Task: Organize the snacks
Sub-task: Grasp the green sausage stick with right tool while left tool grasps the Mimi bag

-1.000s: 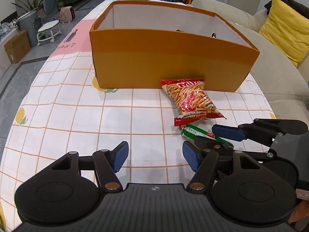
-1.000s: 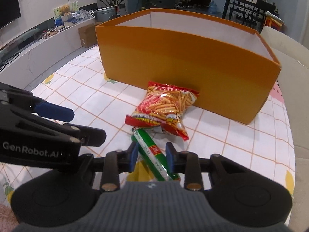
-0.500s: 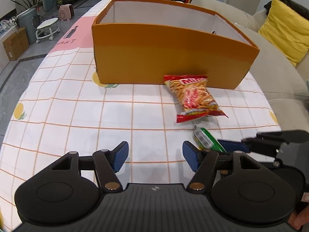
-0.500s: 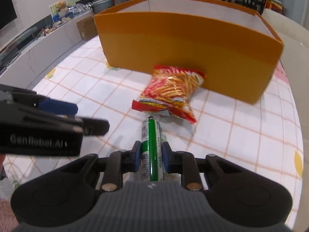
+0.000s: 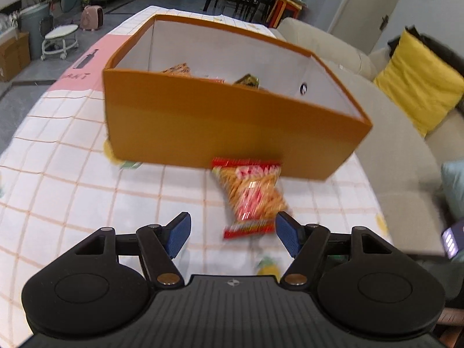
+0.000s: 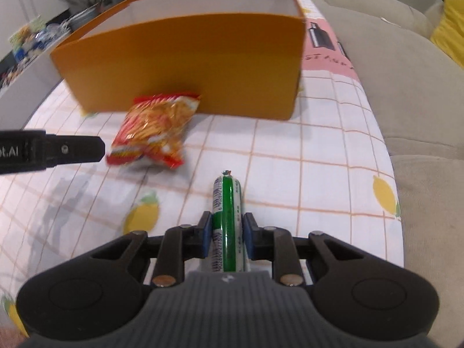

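An orange box point(image 5: 220, 127) with white inner walls stands on the checked tablecloth and holds several snack packets point(image 5: 177, 69). A red bag of stick snacks point(image 5: 252, 197) lies against its near wall; it also shows in the right wrist view point(image 6: 153, 127). My left gripper point(image 5: 232, 233) is open and empty, just short of the red bag. My right gripper point(image 6: 226, 233) is shut on a green and white sausage stick point(image 6: 227, 217), held above the cloth in front of the box point(image 6: 185, 61).
A beige sofa point(image 5: 385, 150) with a yellow cushion point(image 5: 417, 87) runs along the table's right side. The left gripper's finger point(image 6: 58, 152) reaches in from the left of the right wrist view. Chairs and a plant stand beyond the table.
My right gripper closed on the green stick and lifted it off the cloth, swinging right. My left gripper rose and moved toward the red bag, so the box's inside now shows.
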Demonstrator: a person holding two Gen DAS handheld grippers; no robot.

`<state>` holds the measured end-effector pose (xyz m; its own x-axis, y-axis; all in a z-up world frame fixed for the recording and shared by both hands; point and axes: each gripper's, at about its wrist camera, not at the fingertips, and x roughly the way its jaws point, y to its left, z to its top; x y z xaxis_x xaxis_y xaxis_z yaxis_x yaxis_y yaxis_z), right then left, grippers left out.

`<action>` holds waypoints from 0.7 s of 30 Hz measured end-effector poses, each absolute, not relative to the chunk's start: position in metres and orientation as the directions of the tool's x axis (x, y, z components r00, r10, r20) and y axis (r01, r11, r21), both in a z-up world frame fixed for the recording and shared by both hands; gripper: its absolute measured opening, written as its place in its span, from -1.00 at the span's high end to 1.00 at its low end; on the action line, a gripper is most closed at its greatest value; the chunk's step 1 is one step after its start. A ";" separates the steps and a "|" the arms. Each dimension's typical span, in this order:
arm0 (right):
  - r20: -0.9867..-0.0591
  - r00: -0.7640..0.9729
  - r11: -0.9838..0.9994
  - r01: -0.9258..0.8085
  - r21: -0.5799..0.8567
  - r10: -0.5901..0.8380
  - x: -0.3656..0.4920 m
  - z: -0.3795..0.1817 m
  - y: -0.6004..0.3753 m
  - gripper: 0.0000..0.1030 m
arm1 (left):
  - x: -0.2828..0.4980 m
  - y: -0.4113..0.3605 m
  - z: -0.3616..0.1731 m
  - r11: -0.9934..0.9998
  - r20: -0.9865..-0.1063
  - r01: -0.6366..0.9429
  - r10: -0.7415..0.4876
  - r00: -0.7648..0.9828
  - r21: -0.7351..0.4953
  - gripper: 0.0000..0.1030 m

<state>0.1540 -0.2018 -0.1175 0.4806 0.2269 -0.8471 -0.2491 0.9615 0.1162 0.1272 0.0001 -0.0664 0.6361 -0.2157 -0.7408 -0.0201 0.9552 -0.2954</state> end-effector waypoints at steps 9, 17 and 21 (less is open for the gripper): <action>-0.817 0.504 0.953 -0.249 0.174 0.281 0.170 -0.121 -0.199 0.61 | 0.166 0.003 -0.089 0.925 -0.755 -0.104 -0.230 0.614 -0.366 -0.59; -0.797 0.510 0.941 -0.260 0.217 0.325 0.177 -0.121 -0.204 0.61 | 0.178 0.001 -0.105 0.911 -0.763 -0.106 -0.264 0.589 -0.397 -0.63; -0.789 0.519 0.938 -0.274 0.212 0.330 0.179 -0.122 -0.202 0.61 | 0.182 -0.008 -0.104 0.925 -0.766 -0.082 -0.255 0.590 -0.371 -0.59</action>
<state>0.1792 -0.2020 -0.1225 0.5185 0.3303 -0.7887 -0.2743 0.9379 0.2124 0.1818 -0.0077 -0.1037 0.5905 -0.2550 -0.7657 -0.0822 0.9248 -0.3713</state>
